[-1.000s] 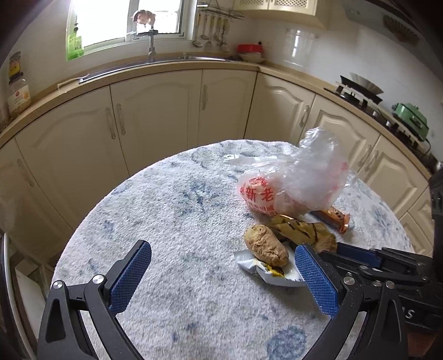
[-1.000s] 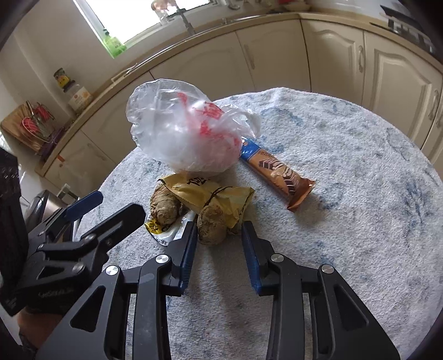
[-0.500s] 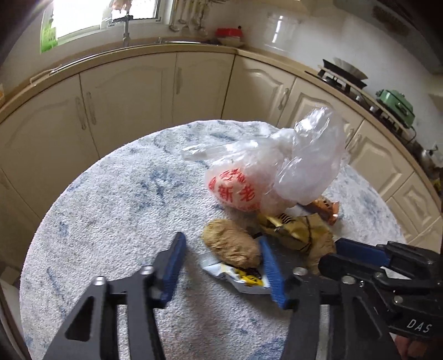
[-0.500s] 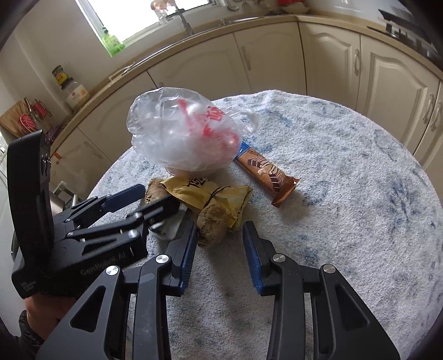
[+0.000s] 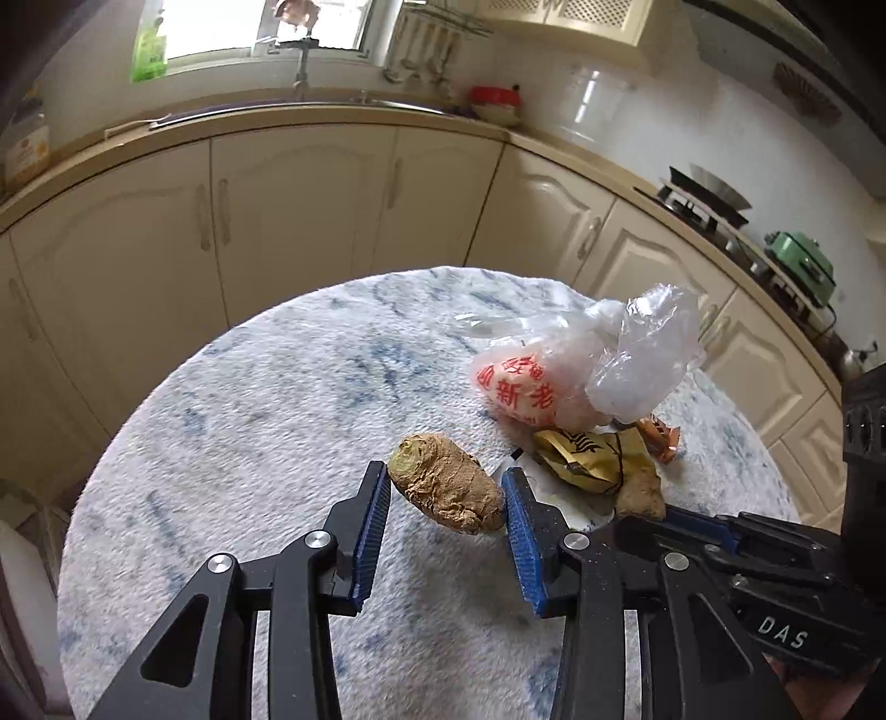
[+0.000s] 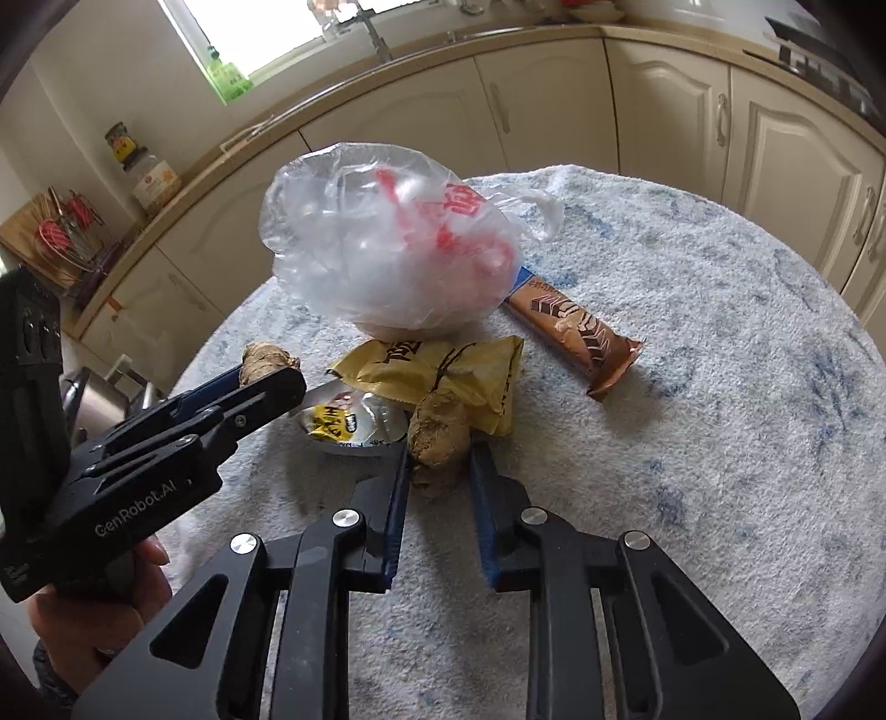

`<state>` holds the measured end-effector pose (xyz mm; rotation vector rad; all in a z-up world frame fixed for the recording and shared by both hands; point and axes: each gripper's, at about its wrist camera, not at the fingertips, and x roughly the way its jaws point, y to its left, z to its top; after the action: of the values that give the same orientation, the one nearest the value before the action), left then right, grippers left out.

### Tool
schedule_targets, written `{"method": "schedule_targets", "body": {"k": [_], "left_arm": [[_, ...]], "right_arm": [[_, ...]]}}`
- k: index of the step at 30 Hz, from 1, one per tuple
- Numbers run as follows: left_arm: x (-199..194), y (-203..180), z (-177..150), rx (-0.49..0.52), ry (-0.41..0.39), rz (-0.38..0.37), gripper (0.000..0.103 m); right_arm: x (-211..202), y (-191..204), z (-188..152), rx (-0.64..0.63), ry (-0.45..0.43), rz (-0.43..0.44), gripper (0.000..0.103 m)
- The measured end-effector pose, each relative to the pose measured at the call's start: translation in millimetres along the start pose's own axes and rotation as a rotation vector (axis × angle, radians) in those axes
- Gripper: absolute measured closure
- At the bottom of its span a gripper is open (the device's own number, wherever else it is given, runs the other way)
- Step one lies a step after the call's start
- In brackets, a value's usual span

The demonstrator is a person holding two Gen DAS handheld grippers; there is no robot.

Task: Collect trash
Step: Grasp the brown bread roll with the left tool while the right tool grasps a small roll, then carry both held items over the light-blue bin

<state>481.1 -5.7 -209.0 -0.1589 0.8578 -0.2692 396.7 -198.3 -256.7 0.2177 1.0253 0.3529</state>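
Left gripper (image 5: 448,498) jaws closing around the knobbly brown ginger root (image 5: 446,490); right gripper (image 6: 440,471) closing on a second ginger piece (image 6: 437,437); lifting both judged next.

Daylight comes in through the window (image 5: 249,27) above the sink, which is blown out to plain white in both views. The light on the desk (image 5: 277,432) is soft and even, with only faint shadows under the things lying on it. The plastic bag (image 6: 387,249) catches small white glints. Both pictures are sharp in the middle and free of motion blur. The fisheye lens bends the cupboards (image 5: 299,210) into curves, and the corners fall off to black.
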Motion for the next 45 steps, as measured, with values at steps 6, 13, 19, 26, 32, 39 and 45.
{"method": "schedule_targets", "body": {"k": [6, 13, 19, 26, 32, 39, 45], "left_arm": [[-21.5, -15.9, -27.1, 0.015, -0.016, 0.002, 0.066], [-75.8, -45.9, -51.2, 0.073, -0.073, -0.041, 0.066], [-113.5, -98.3, -57.0, 0.154, -0.128, -0.093, 0.066], [-126.7, -182.0, -66.7, 0.28, -0.149, -0.185, 0.066], [-123.6, -271.0, -79.9, 0.406, -0.144, -0.289, 0.066], [-105.2, -375.1, -103.2, 0.519, -0.096, -0.428, 0.066], [-73.7, -454.7, -134.4, 0.598, 0.0, -0.527, 0.066]], "right_arm": [[-25.1, -4.3, -11.9, -0.005, -0.036, -0.009, 0.081], [-72.4, -17.4, -30.4, 0.022, -0.108, -0.034, 0.081], [-133.5, -42.3, -45.7, 0.06, -0.213, -0.061, 0.081], [-219.0, -90.4, -72.9, 0.142, -0.343, -0.125, 0.081], [-286.7, -147.5, -110.8, 0.238, -0.427, -0.242, 0.081], [-352.1, -214.5, -166.3, 0.373, -0.486, -0.386, 0.081], [-383.0, -269.9, -212.3, 0.48, -0.483, -0.477, 0.081]]}}
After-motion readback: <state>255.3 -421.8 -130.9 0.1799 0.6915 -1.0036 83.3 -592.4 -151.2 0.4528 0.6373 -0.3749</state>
